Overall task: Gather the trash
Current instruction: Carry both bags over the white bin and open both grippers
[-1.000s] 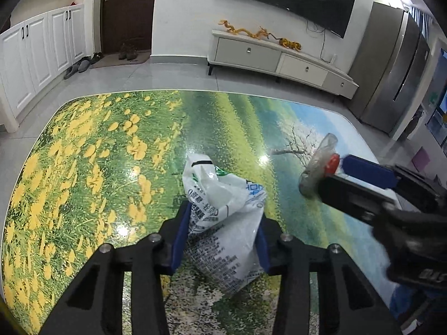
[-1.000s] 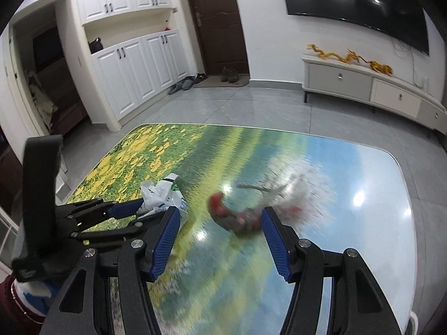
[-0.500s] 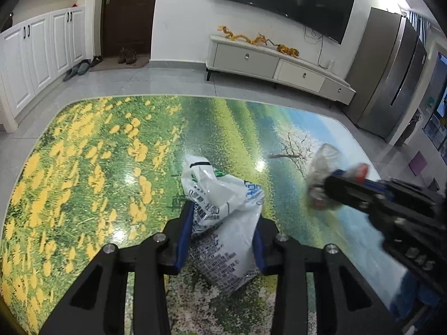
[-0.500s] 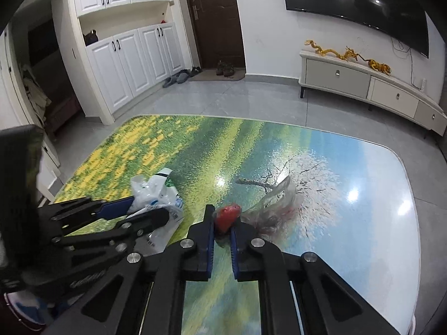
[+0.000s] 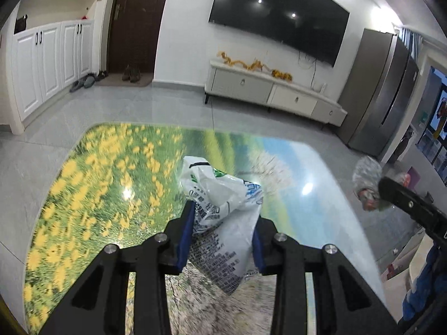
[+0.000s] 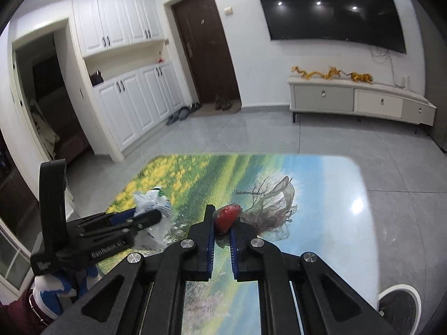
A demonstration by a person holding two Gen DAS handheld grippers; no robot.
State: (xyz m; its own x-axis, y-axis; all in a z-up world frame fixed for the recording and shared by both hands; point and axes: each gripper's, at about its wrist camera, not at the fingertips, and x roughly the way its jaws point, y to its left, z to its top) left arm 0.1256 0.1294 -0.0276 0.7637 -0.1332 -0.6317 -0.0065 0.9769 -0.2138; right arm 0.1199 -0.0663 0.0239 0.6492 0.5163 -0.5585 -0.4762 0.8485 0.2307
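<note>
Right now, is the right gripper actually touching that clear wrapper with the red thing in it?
Touching. The right wrist view shows the right gripper with both blue pads pressed against the clear wrapper at its red end.

A white printed plastic bag (image 5: 223,223) hangs crumpled, mouth up, over the table's centre — at its 3 o'clock, a clear crinkled wrapper (image 6: 273,212) with a red lump inside.

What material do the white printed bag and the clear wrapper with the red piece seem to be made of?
White bag: thin plastic film, slightly glossy, to judge by its sharp creases, printed text and light showing through the top.

Clear wrapper: very thin transparent plastic, crinkled; the table's picture shows through it.

Red piece: smooth and shiny, perhaps plastic or foil; I cannot tell which.
</note>
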